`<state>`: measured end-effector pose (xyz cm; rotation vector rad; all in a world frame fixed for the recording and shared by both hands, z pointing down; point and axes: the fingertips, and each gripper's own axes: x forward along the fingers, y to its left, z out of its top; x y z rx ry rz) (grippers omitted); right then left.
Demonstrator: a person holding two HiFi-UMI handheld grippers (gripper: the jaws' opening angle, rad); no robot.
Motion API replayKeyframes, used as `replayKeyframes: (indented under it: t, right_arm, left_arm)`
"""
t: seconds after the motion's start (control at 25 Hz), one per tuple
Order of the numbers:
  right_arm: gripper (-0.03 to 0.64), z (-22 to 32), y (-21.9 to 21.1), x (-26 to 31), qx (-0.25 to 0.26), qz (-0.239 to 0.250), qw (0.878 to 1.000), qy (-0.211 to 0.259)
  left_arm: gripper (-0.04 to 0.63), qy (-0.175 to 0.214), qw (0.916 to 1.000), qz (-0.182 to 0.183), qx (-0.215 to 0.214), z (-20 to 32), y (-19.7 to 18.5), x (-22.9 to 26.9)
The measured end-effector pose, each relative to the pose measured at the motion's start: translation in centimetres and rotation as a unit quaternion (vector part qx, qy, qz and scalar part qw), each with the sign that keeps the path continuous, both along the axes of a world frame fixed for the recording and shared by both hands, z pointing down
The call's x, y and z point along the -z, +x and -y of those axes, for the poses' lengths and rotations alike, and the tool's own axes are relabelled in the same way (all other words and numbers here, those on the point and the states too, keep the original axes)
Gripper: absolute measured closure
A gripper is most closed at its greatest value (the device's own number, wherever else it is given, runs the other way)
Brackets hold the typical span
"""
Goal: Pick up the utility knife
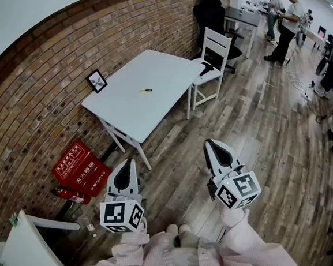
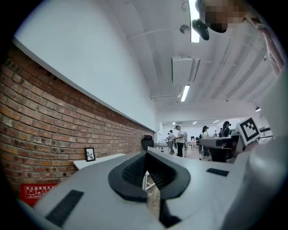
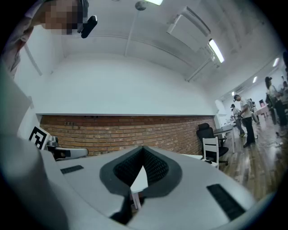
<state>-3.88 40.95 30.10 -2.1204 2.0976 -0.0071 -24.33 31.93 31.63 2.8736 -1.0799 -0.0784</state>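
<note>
A white table [image 1: 152, 102] stood against a red brick wall [image 1: 40, 77]. A small black picture frame [image 1: 97, 80] leaned on the wall at the table's back corner. A white chair [image 1: 213, 53] sat at the table's far end, with a black office chair [image 1: 209, 10] beyond it. On the wooden floor [image 1: 270, 126] by the wall were a red sign [image 1: 80, 168] and a fire extinguisher [image 1: 69, 193]. People [image 1: 287, 23] stood far off.

Wood floor [image 1: 259, 133] lies open up to the near long edge of the white table [image 1: 152, 104]. Brick wall [image 1: 61, 57] closes the far side; a white chair [image 1: 213, 59] blocks the far end. On top, only a picture frame [image 1: 97, 80] by the wall and the utility knife [image 1: 145, 91]. Red box [image 1: 80, 169] and second chair [image 1: 26, 252] crowd the floor at left.
</note>
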Motion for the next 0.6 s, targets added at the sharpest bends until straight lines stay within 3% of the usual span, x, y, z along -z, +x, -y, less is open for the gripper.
replayKeyframes:
  t: [0.6]
  right_arm:
    - [0.614,-0.3,1.8,-0.6,-0.006,0.004,1.000,-0.003]
  left_arm:
    - [0.601,-0.008,0.9999,0.006,-0.003,-0.2,1.8,-0.6]
